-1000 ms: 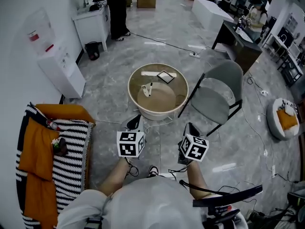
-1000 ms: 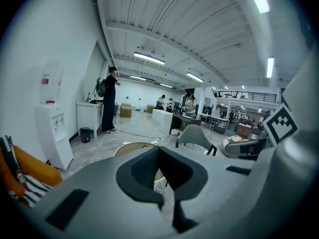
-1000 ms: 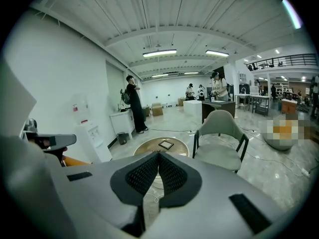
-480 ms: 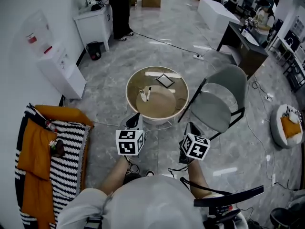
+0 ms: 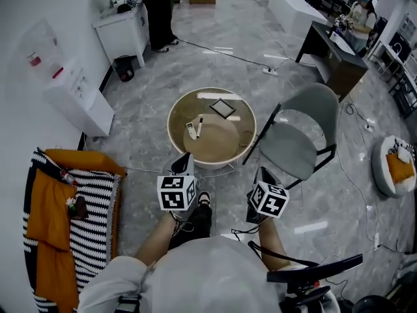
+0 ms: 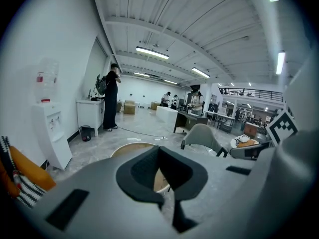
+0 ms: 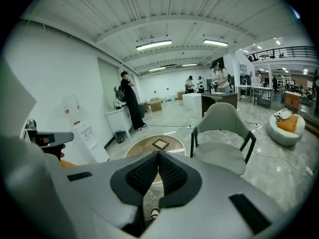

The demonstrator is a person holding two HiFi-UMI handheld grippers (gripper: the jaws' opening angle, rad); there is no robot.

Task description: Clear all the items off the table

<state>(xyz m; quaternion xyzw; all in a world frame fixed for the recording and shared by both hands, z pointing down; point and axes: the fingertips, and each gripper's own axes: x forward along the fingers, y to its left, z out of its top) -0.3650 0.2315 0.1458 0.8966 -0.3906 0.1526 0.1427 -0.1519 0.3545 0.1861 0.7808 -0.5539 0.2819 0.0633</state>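
A round tan table (image 5: 177,140) stands ahead of me on the marble floor. On it lie a small dark square frame (image 5: 223,107), a white strip (image 5: 218,96), a white remote (image 5: 190,130) and a black pen (image 5: 199,126). My left gripper (image 5: 184,165) hovers short of the table's near rim, shut and empty. My right gripper (image 5: 264,175) is level with it to the right, also shut on nothing. The left gripper view shows the shut jaws (image 6: 158,151) in front of the table (image 6: 130,148). The right gripper view shows its jaws (image 7: 158,156) below the frame (image 7: 160,144).
A grey chair (image 5: 296,135) stands right beside the table. A water dispenser (image 5: 75,93) is against the left wall, and a striped and orange covered seat (image 5: 65,220) lies at my left. A person (image 5: 156,12) stands by a white cabinet (image 5: 124,31) far back. Cables cross the floor.
I have stepped slightly toward the table; a shoe now shows between the grippers. Both grippers keep their place in the view and stay shut.
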